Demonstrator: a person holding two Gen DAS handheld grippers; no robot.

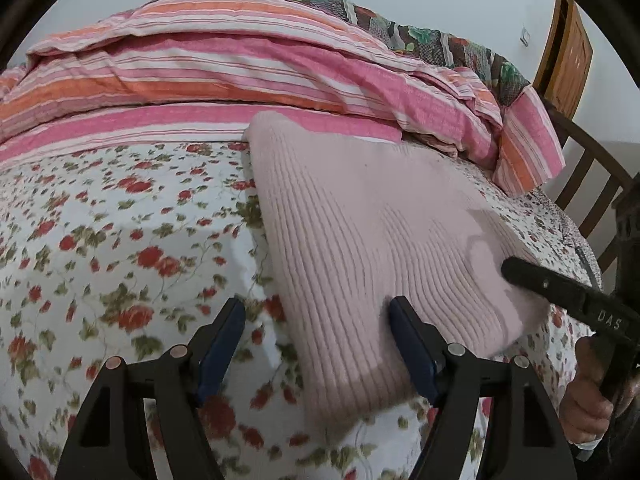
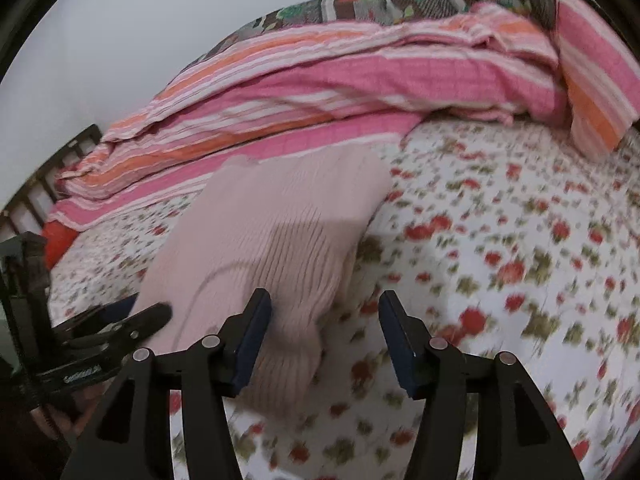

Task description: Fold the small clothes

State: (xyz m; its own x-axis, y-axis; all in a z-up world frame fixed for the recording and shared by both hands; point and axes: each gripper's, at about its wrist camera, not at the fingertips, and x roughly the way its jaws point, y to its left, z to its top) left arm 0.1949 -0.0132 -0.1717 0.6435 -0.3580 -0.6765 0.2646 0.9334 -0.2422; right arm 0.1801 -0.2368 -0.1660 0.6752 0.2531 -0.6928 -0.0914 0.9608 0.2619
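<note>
A pale pink ribbed knit garment [image 1: 360,232] lies folded into a thick oblong on the floral bed sheet [image 1: 120,240]. My left gripper [image 1: 316,306] hovers open over the garment's near left corner; the fabric edge runs between its blue pads without touching them. My right gripper [image 2: 325,300] is open too, above the garment [image 2: 260,232] at its near right corner, its left pad over the knit. One of the right gripper's fingers [image 1: 560,288] reaches over the garment's right edge, held by a hand [image 1: 588,400]. The left gripper's fingers [image 2: 136,320] show at the garment's left side.
A pink, orange and white striped quilt [image 1: 240,72] is bunched along the back of the bed, with a darker patterned blanket [image 1: 400,28] behind it. A dark wooden bed rail [image 1: 588,172] and a wooden door [image 1: 568,56] stand at the right. Floral sheet spreads on both sides.
</note>
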